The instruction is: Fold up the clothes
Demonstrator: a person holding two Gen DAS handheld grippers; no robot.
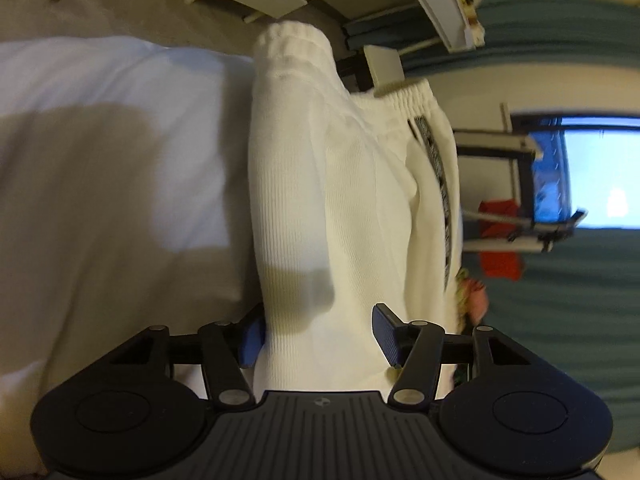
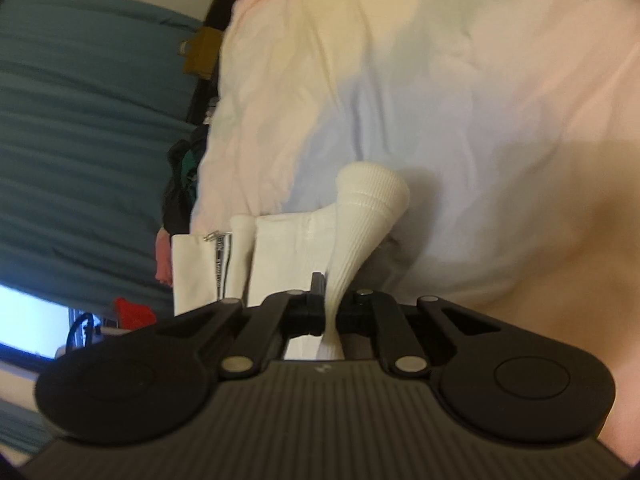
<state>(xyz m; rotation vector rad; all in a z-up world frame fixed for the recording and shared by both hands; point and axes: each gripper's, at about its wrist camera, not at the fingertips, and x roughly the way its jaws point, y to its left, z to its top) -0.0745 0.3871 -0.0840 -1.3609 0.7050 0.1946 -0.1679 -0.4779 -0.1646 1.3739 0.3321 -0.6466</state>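
Right claw (image 2: 330, 304) pinching white trousers (image 2: 352, 232) cuff — left claw (image 1: 318, 334) wide, straddling fabric.

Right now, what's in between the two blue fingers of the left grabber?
The white jacket. In the left wrist view its ribbed cloth fills the gap in the left gripper, whose jaws stand wide apart.

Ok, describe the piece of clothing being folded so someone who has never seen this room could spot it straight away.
Start at the white bedding that fills most of the right wrist view. Against it hangs a cream ribbed knit garment with gathered elastic cuffs, pinched by the right hand-held gripper. Unlike the smooth bedding, it is ribbed and carries a dark patterned strip.
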